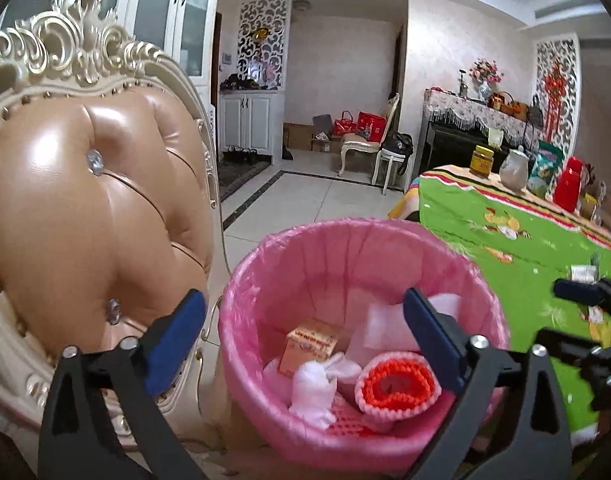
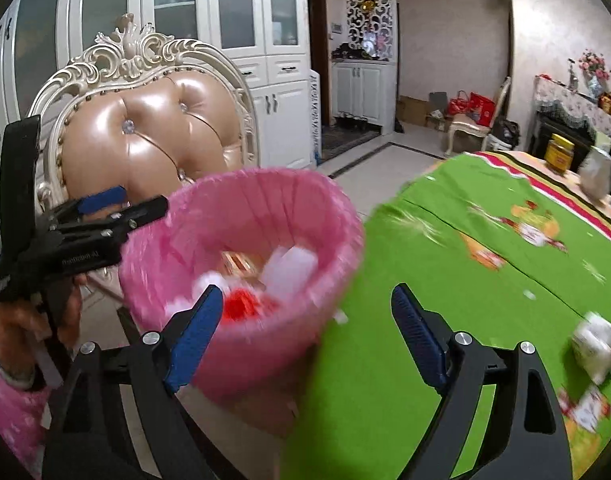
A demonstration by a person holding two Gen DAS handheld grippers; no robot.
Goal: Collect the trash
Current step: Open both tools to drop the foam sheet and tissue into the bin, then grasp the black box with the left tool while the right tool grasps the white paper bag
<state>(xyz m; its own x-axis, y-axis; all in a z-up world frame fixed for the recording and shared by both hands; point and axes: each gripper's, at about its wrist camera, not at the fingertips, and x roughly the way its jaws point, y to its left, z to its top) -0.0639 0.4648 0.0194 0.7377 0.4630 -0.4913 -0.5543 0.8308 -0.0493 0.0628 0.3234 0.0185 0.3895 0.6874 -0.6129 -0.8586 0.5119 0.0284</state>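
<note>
A desk point(image 2: 445, 264) draped in a bright green patterned cloth fills the right side of both views. To its left stands a chair point(image 1: 85, 208) with a tufted tan leather back and an ornate cream carved frame. Between chair and desk sits a round bin point(image 1: 361, 248) lined with a pink plastic bag, its rim just beside the desk edge. Inside the bin lie trash pieces: white foam sheets point(image 1: 385, 324), a red and pink foam net sleeve point(image 1: 397, 388), crumpled white tissue point(image 1: 313, 392) and a small orange box point(image 1: 309, 346). The left tool point(image 1: 305, 332) hovers over the bin, blue-padded jaws spread wide, gripping nothing. The right tool point(image 2: 305, 332) is also wide open and empty, over the bin's near rim and the desk edge. A blurred white crumpled item point(image 2: 595, 346) lies on the desk at right.
</note>
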